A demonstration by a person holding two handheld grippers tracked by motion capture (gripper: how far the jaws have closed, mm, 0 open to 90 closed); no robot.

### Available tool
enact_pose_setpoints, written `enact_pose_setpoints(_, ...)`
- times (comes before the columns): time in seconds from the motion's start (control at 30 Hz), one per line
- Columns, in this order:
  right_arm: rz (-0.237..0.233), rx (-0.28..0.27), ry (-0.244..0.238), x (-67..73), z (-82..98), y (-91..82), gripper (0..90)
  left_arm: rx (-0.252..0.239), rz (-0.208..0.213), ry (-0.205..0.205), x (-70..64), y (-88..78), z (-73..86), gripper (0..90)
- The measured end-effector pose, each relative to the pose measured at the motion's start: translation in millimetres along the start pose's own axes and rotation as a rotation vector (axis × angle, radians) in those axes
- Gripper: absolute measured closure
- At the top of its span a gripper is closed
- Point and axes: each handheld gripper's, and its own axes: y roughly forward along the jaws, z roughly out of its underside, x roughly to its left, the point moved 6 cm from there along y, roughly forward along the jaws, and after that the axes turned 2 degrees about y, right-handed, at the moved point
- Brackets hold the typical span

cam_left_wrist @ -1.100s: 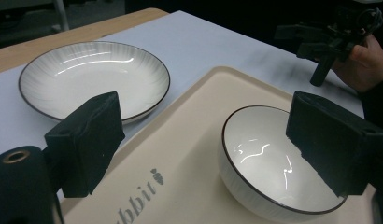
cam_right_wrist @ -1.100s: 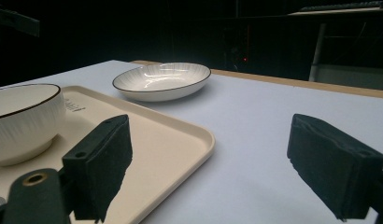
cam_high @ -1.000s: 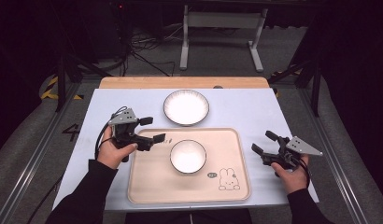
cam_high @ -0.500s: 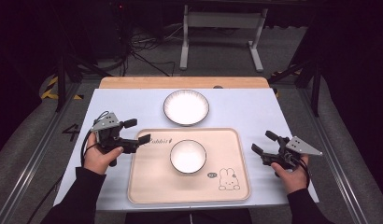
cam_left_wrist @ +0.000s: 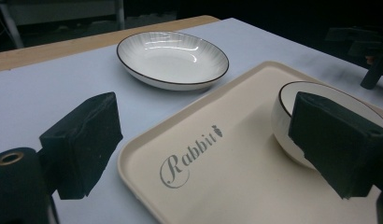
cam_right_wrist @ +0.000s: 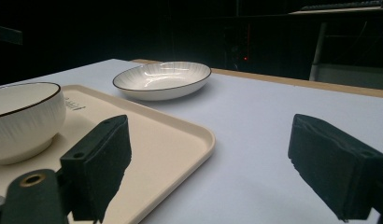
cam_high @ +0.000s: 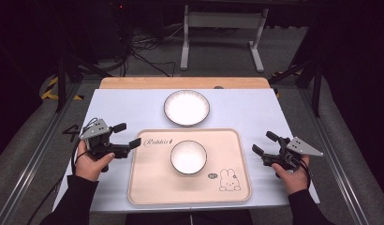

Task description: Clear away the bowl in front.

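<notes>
- A dark room surrounds a pale blue-grey table with a wooden strip along its far edge; metal stand legs rise from the floor beyond it.
- Compared with a second ago, the left gripper has drawn back leftward and nearer: then its jaws reached over the tray's far left corner towards the bowl, now they sit just beside the tray's left edge, the near jaw at the rim.
- Its jaws stand wide apart with nothing between them, as they did before; in the left gripper view they frame the tray's corner with the word "Rabbit".
- The right gripper has kept its place just off the tray's right edge, jaws likewise spread and holding nothing.
- The bowl, tray and plate lie where they lay a second ago.
- The bowl is small, white, finely ribbed on its outer wall, with a thin dark rim; it stands upright and empty near the middle of the tray.
- The tray is cream-coloured with rounded corners and a small rabbit drawing in its near right corner.
- A shallow white plate with the same dark rim and ribbed pattern rests on the table just beyond the tray's far edge.
</notes>
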Motion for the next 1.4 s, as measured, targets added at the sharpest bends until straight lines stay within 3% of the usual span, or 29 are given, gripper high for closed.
enact_pose_setpoints(0.33,-0.003,0.0,0.004,0.0,0.0,-0.1,13.4,-0.043,-0.073,0.001,9.7,-9.4,16.0,9.1)
enact_pose_setpoints(0.5,-0.002,0.0,0.003,0.1,0.0,-0.1,13.3,-0.043,-0.095,-0.009,12.0,-10.7,24.3,9.5)
enact_pose_setpoints(1.17,0.001,-0.001,-0.001,0.0,0.0,-0.1,13.0,-0.035,-0.101,-0.083,16.0,-5.0,52.6,9.0)
enact_pose_setpoints(1.4,0.0,-0.001,-0.003,0.3,0.1,-0.1,12.9,-0.031,-0.095,-0.086,15.4,-4.3,57.9,7.3)
